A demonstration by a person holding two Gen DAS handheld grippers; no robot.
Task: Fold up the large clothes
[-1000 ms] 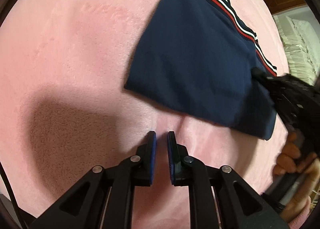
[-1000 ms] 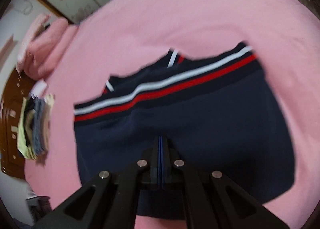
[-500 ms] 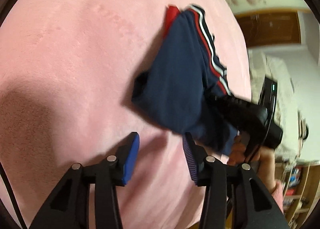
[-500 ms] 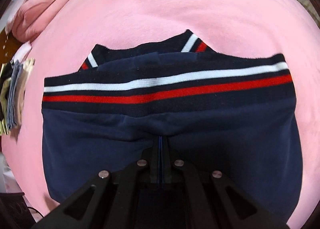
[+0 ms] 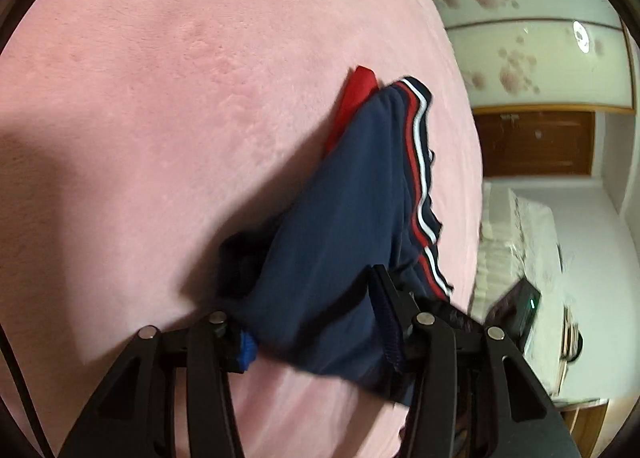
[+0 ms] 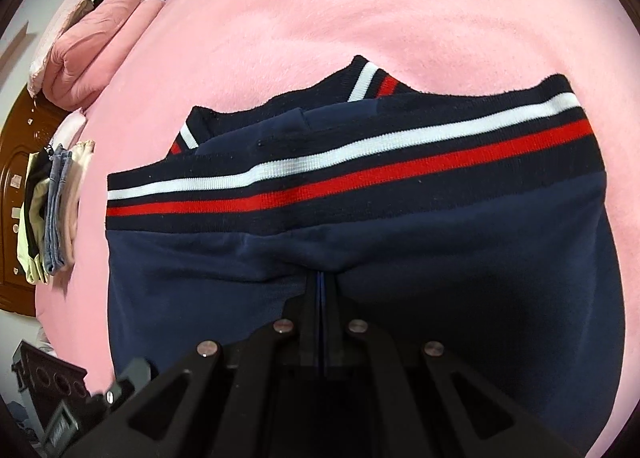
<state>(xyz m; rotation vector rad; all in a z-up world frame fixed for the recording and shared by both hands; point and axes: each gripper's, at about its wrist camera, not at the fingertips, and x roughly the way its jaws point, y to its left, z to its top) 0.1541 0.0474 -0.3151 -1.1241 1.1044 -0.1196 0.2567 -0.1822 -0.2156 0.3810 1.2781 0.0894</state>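
Note:
A folded navy garment (image 5: 344,217) with a red and white striped hem lies on the pink bed; a red part (image 5: 352,105) sticks out at its far end. My left gripper (image 5: 316,322) is open, its jaws on either side of the garment's near corner, with cloth between them. In the right wrist view the same garment (image 6: 400,242) fills the middle, its striped band (image 6: 348,173) running across. My right gripper (image 6: 321,282) is shut on the navy cloth at its near edge, which bunches at the tips.
The pink blanket (image 5: 160,117) covers the bed. A folded pink quilt (image 6: 92,41) and a stack of folded clothes (image 6: 52,209) sit at the bed's left edge. A wooden cabinet (image 5: 536,141) and white bedding (image 5: 524,242) stand beyond the right side.
My left gripper opened wide and moved forward to the garment, so its corner now lies between the jaws. My right gripper stayed shut on the cloth and drew closer to the striped band.

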